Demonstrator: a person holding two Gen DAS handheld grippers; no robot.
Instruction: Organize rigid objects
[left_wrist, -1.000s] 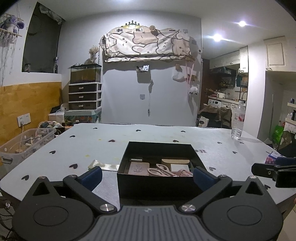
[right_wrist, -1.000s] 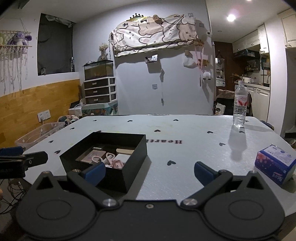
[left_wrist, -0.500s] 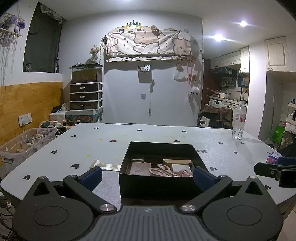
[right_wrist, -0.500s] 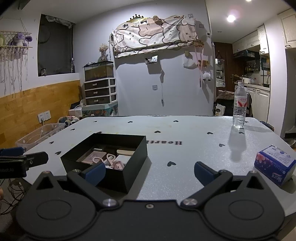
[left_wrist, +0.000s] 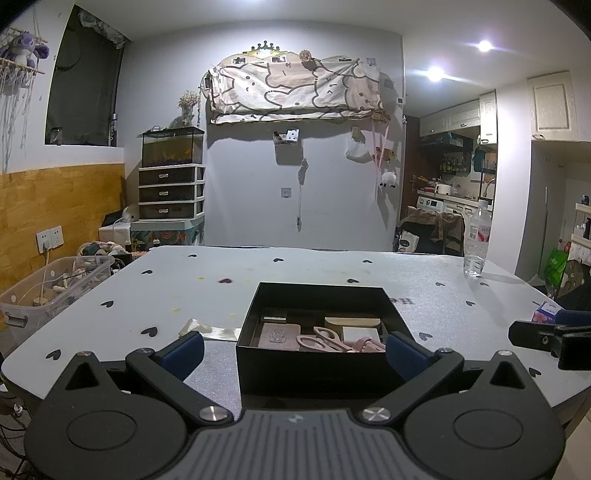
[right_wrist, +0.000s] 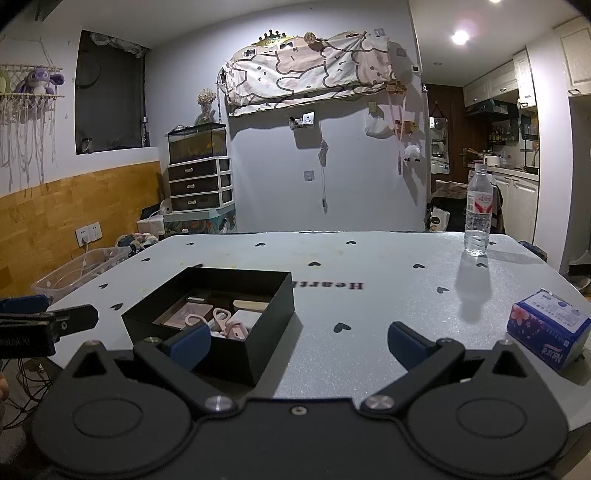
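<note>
Now: black box (left_wrist: 320, 363) near table's (left_wrist: 332, 269) front edge, lidless; pink scissors (left_wrist: 325, 338), pink card, beige and white blocks inside. Left gripper (left_wrist: 293, 345) and right gripper (right_wrist: 297, 341) spread wide, empty.

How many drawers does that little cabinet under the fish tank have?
3. The drawer cabinet by the back wall has a top drawer, a middle drawer and a bottom drawer, stacked directly under the fish tank.

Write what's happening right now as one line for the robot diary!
left gripper: open, empty, facing black box | right gripper: open, empty | box: pink scissors inside | bottle, tissue pack: on table
</note>
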